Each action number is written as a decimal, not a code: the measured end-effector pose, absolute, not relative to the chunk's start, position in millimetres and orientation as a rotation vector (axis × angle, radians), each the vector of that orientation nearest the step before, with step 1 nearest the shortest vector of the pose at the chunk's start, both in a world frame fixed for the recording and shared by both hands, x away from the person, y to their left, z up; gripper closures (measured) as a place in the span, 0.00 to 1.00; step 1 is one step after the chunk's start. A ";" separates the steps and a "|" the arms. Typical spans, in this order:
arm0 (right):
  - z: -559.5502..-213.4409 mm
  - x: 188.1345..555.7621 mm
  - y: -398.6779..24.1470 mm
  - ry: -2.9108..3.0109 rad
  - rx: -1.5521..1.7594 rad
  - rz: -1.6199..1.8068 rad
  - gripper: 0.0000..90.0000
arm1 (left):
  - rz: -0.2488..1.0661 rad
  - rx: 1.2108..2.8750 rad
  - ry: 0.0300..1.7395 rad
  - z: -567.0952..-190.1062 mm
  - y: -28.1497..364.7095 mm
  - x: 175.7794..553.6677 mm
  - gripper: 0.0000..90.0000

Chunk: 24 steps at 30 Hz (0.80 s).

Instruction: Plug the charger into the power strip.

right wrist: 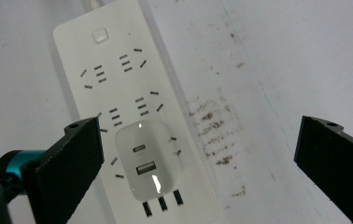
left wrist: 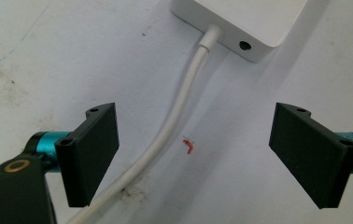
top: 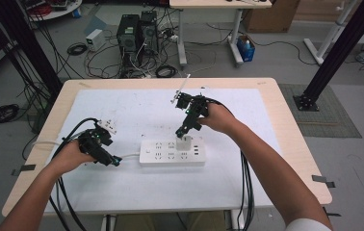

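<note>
A white power strip (top: pixel 172 152) lies on the white mat in the middle of the table. A white USB charger (top: pixel 184 142) is plugged into one of its sockets, seen close up as the charger (right wrist: pixel 147 164) on the strip (right wrist: pixel 118 88) in the right gripper view. My right gripper (top: pixel 188 126) hovers just above the charger, open (right wrist: pixel 198 172), its jaws wide apart and touching nothing. My left gripper (top: pixel 109 159) sits left of the strip, open (left wrist: pixel 195 156), straddling the strip's white cable (left wrist: pixel 177 119) without gripping it. The strip's end (left wrist: pixel 247 23) lies just ahead.
A small white plug block (top: pixel 107 126) lies by my left hand. The mat (top: pixel 136 106) carries smudges and a small red mark (left wrist: pixel 188 146). Black cables trail off both grippers over the table's front edge. Computers, wires and another table stand beyond the far edge.
</note>
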State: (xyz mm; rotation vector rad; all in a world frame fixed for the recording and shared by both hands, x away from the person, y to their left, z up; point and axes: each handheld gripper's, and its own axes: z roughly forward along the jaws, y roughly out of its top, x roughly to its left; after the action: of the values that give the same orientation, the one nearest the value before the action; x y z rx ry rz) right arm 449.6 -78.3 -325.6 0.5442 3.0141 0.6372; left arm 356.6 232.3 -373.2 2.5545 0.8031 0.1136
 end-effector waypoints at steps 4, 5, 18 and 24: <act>-321.7 444.3 -85.4 3.007 0.522 0.594 0.01 | 0.115 2.547 0.806 -373.2 230.9 356.4 0.18; -319.5 442.7 -87.2 3.003 0.533 0.586 0.01 | 0.114 2.561 0.797 -372.5 231.2 357.0 0.18; -292.1 424.5 -126.6 2.999 0.583 0.568 0.01 | 0.122 2.560 0.786 -368.9 227.9 355.0 0.18; -285.9 414.5 -151.3 2.910 0.695 0.473 0.01 | 0.128 2.558 0.819 -368.7 230.3 355.4 0.18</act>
State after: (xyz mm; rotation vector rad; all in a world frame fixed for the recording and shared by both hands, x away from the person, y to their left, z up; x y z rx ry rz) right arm 414.5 -151.3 -285.9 0.6952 2.9100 0.4726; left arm 355.4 230.3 -368.7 2.5576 0.8189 0.1280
